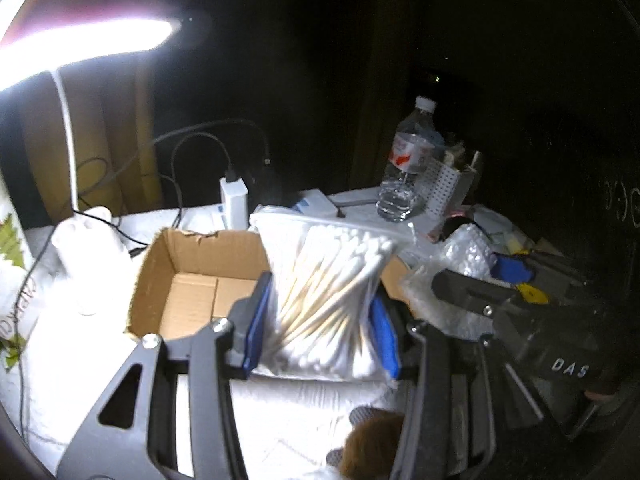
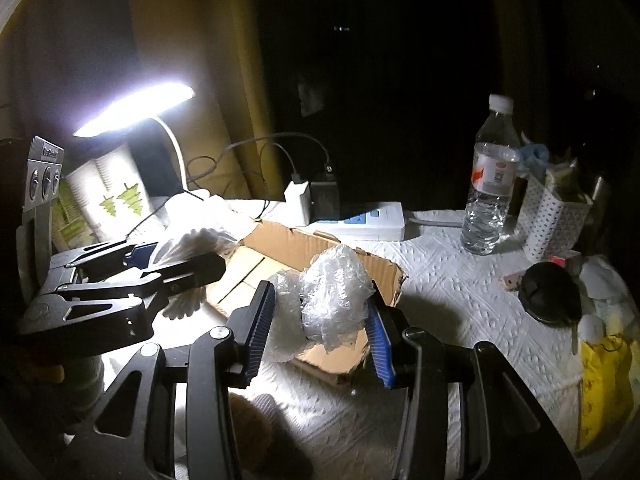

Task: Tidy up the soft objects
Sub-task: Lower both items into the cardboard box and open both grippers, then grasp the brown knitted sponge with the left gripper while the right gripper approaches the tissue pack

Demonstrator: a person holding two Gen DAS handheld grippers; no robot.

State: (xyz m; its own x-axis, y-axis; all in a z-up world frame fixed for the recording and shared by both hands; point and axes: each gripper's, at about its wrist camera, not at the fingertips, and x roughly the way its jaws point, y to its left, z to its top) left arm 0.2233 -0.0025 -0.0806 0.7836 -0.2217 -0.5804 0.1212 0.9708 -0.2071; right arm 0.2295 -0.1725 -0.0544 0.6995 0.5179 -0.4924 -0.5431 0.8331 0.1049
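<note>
Two grips being held over cardboard box (image 1: pixel 192 280)
cotton swab bag (image 1: pixel 328 300) being clamped by left gripper (image 1: pixel 322 320); bubble wrap (image 2: pixel 334 296) being clamped by right gripper (image 2: pixel 320 324)

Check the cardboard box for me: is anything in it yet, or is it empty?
Empty, as far as visible. The cardboard box shows bare floor; the cotton swab pack and bubble wrap are both held in grippers.

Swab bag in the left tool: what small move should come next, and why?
Probably lower the swab bag into the box and let go. The left tool is clamped on it at the box's near edge, and the box floor looks bare. The right tool holds crumpled plastic over the same box.
</note>
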